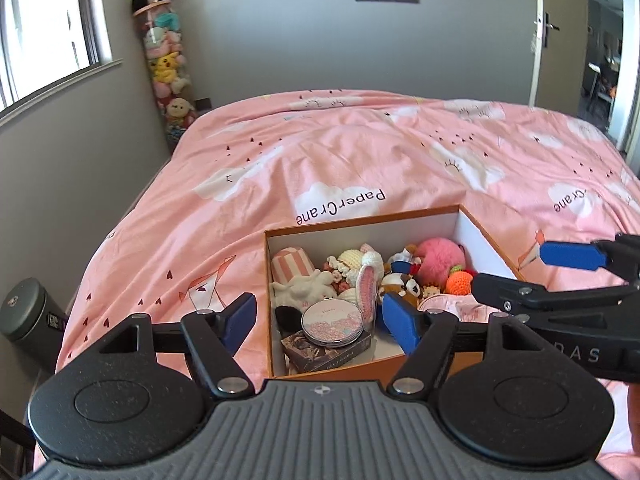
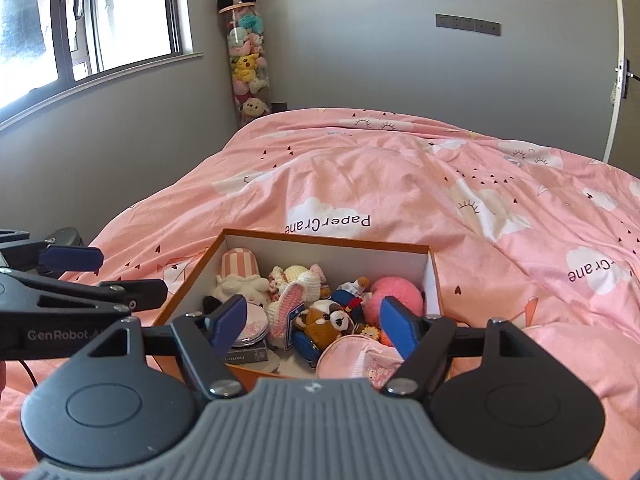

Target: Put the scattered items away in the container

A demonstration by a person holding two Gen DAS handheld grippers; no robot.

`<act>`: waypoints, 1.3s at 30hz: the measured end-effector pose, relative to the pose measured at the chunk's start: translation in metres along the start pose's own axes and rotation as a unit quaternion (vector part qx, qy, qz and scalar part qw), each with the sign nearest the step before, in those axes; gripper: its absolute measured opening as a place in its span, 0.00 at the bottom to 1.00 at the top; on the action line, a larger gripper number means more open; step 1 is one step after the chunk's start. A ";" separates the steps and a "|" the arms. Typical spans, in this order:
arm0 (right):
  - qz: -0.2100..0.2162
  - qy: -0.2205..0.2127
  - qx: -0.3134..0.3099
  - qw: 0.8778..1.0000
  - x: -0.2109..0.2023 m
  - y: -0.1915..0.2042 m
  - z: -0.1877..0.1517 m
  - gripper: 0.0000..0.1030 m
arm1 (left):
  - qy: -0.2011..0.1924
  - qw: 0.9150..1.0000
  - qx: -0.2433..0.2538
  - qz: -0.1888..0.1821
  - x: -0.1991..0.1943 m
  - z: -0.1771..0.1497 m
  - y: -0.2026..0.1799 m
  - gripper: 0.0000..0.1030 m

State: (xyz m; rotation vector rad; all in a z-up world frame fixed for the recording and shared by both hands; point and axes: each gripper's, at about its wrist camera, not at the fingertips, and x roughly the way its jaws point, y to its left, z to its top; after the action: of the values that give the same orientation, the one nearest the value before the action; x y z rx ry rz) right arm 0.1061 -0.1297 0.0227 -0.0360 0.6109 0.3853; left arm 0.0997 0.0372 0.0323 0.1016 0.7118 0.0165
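Note:
An orange box with white inside (image 1: 472, 228) (image 2: 434, 276) sits on the pink bed. It holds several small items: a round pink compact (image 1: 332, 321) (image 2: 250, 322), a pink pompom (image 1: 439, 258) (image 2: 396, 294), a brown plush (image 2: 326, 322), a striped cup (image 1: 292, 266) and an orange crochet ball (image 1: 459, 282). My left gripper (image 1: 320, 326) is open and empty, just above the box's near edge. My right gripper (image 2: 314, 322) is open and empty over the box's near side. Each gripper also shows in the other's view: the right one (image 1: 560, 276), the left one (image 2: 96, 276).
The pink bedspread (image 1: 360, 152) (image 2: 440, 184) spreads behind the box. A tall clear tube of plush toys (image 1: 166, 68) (image 2: 246, 56) stands in the corner by the window. A grey cylinder (image 1: 28, 310) stands beside the bed at left. A door (image 1: 560, 32) is at the right.

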 end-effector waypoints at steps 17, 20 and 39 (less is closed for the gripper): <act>-0.038 0.018 0.002 0.999 0.016 0.001 -0.027 0.76 | 0.051 0.998 -0.038 0.007 0.031 -0.036 -0.003 0.86; -0.043 0.030 0.005 0.999 0.027 -0.001 -0.031 0.76 | 0.060 0.997 -0.039 0.005 0.041 -0.039 -0.004 0.86; -0.045 0.047 0.004 0.998 0.043 -0.003 -0.036 0.76 | 0.074 0.997 -0.033 0.010 0.058 -0.041 -0.005 0.86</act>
State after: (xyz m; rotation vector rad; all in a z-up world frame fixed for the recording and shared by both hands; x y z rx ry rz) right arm 0.1201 -0.1230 -0.0315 -0.0739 0.7009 0.2950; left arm 0.1162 0.0391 -0.0367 0.0444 0.8567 0.0673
